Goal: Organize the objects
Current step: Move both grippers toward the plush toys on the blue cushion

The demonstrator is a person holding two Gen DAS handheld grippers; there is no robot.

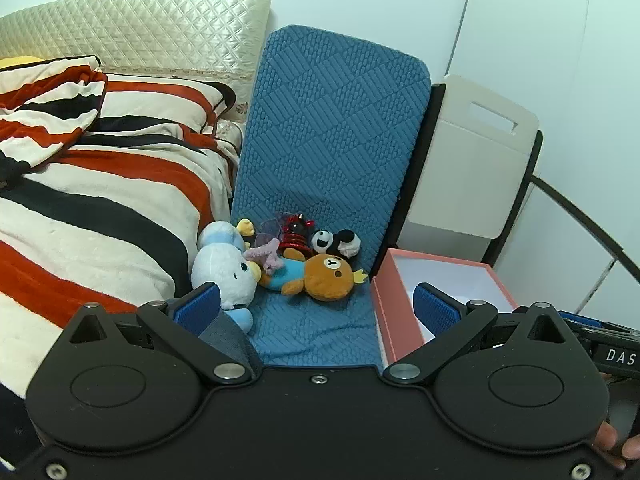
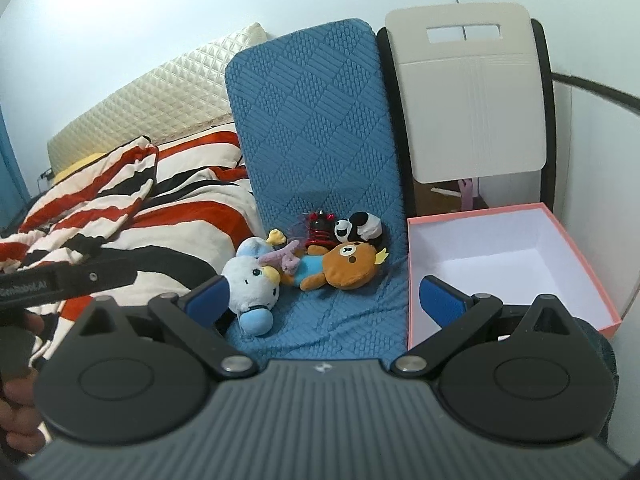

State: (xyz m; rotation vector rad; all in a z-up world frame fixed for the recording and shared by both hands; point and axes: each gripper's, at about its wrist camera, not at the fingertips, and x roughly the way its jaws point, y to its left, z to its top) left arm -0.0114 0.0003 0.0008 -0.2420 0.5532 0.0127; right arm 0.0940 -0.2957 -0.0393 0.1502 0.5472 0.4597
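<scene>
A pile of plush toys lies on a blue textured chair seat (image 1: 312, 328): a white-and-blue plush (image 1: 222, 268), a brown bear in blue (image 1: 320, 278), a panda (image 1: 336, 242), a red-and-black toy (image 1: 294, 234) and a small pink toy (image 1: 266, 258). The same toys show in the right wrist view, with the white plush (image 2: 252, 284), bear (image 2: 344, 266) and panda (image 2: 360, 228). An open pink box (image 2: 580, 264) with a white inside stands right of the seat, also in the left wrist view (image 1: 384, 304). My left gripper (image 1: 316, 306) and right gripper (image 2: 324, 296) are open and empty, short of the toys.
A bed with a red, black and cream striped blanket (image 1: 100, 200) lies left of the chair, with a quilted cream headboard (image 1: 140, 28) behind. A beige chair back (image 2: 468, 92) stands behind the box. White walls are beyond.
</scene>
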